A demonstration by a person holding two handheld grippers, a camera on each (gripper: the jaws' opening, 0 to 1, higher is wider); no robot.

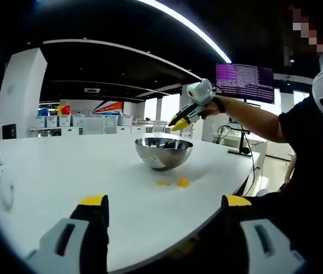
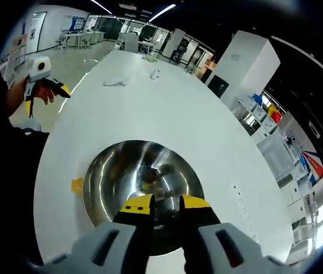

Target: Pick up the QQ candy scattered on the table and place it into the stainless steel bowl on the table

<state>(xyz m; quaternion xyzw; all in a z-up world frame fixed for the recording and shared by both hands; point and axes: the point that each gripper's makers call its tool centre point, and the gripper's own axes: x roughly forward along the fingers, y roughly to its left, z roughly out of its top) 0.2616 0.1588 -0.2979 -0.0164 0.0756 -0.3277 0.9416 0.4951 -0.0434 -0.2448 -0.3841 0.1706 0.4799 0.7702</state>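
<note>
The stainless steel bowl stands on the round white table near its right edge. Two yellow QQ candies lie on the table just in front of it. My left gripper is open wide, low over the near table edge, with nothing between its fingers. A person's hand holds my right gripper above the bowl. In the right gripper view my right gripper hovers over the bowl, its jaws a narrow gap apart and nothing in the gap. A yellow candy lies beside the rim. My left gripper is off the table edge.
Small white items lie on the far part of the table, also seen as white items at the left. A monitor stands beyond the table. The person's arm reaches in from the right.
</note>
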